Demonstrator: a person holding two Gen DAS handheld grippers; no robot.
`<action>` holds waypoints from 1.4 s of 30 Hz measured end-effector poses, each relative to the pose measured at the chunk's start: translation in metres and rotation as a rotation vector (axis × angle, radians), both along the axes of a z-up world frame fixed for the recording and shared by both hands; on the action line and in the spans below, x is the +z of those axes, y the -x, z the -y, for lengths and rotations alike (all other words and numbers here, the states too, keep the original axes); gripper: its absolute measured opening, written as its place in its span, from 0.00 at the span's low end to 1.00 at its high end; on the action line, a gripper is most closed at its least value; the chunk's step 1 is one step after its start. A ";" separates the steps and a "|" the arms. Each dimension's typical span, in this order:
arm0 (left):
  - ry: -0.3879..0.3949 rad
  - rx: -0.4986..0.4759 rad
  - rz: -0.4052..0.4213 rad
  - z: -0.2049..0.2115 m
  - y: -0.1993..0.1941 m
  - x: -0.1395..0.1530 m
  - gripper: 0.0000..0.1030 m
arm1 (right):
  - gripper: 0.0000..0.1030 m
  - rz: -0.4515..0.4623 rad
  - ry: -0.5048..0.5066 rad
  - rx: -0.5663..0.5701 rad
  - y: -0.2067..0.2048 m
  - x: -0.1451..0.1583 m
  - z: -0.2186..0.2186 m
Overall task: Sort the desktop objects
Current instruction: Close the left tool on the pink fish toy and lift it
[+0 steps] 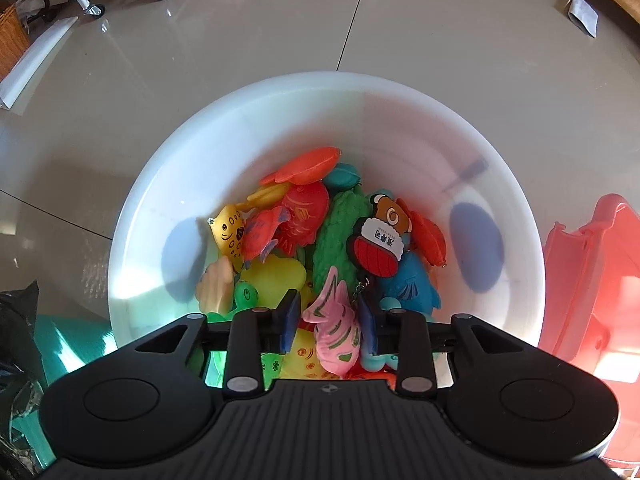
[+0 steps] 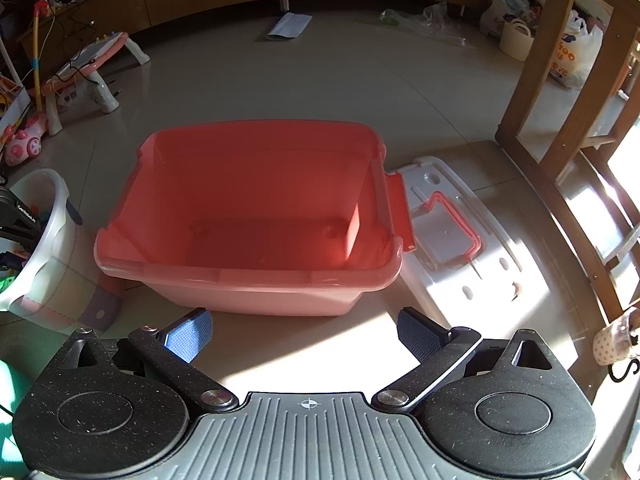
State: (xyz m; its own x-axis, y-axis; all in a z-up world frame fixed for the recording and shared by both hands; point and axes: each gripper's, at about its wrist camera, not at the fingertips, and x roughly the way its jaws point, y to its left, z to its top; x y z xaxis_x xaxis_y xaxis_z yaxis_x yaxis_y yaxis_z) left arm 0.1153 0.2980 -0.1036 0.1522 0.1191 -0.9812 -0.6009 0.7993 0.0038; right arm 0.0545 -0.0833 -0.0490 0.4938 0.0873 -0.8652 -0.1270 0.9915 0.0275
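From the left wrist, the left gripper [image 1: 329, 316] points steeply down into a white basin [image 1: 192, 168] that stands on the tiled floor [image 1: 280, 40]. A heap of toys fills the basin's bottom toward the near rim: a pink fish [image 1: 338, 330], a green bumpy toy [image 1: 340, 232], a yellow spotted fish [image 1: 230, 232], an orange shell [image 1: 308, 164], a blue fish [image 1: 412, 280] and a bear keychain [image 1: 380, 240]. The pink fish sits between the blue pads, which stand partly spread; the right pad lies against its flank, the left pad just beside it with a sliver of gap. Whether it is truly pinched I cannot tell; it looks loose. A pink bin's corner [image 1: 580, 280] shows beyond the basin's right rim.

From the right wrist, the right gripper [image 2: 306, 338] has its pads spread wide with nothing between them, near the bin's near wall. The pink bin [image 2: 248, 276] stands empty, its white lid [image 2: 452, 232] flat on the floor just beside the bin's right wall. The basin's rim shows at the bin's left.

The step in hand looks like picking the pink fish from the basin. Next, the pads need to press squarely on its body before it is lifted clear of the rim and carried to the bin.
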 end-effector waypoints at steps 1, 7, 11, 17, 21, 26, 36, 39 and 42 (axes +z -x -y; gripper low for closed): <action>-0.001 0.002 -0.005 -0.001 0.000 -0.001 0.35 | 0.95 0.001 0.002 0.002 0.000 0.000 -0.001; 0.011 0.005 -0.012 -0.007 0.004 -0.005 0.39 | 0.95 -0.005 0.006 -0.006 -0.001 -0.002 0.000; 0.022 0.005 0.004 -0.011 0.009 -0.005 0.35 | 0.95 -0.004 0.007 -0.001 0.000 -0.002 -0.001; 0.076 0.009 0.025 -0.017 0.017 -0.004 0.11 | 0.95 -0.002 0.003 0.000 0.000 -0.001 -0.001; 0.039 -0.006 0.018 -0.015 0.022 -0.003 0.04 | 0.95 0.002 -0.001 -0.001 0.000 0.001 -0.001; -0.023 -0.021 0.038 -0.015 0.028 0.006 0.03 | 0.96 0.008 -0.007 -0.005 0.001 0.004 0.001; -0.091 -0.060 0.067 0.000 0.027 0.018 0.03 | 0.96 0.018 -0.021 -0.005 0.002 0.009 0.003; -0.078 -0.058 0.053 0.013 0.017 0.021 0.03 | 0.96 0.019 -0.022 -0.010 0.002 0.010 0.004; -0.040 -0.032 0.030 0.019 0.012 0.019 0.05 | 0.96 0.020 -0.023 -0.009 0.003 0.010 0.004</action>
State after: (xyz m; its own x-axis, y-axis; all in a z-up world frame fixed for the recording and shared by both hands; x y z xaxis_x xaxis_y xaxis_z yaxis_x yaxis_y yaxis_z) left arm 0.1036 0.2794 -0.0845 0.1854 0.1523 -0.9708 -0.5750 0.8179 0.0185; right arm 0.0519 -0.0870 -0.0388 0.5118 0.1022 -0.8530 -0.1189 0.9918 0.0475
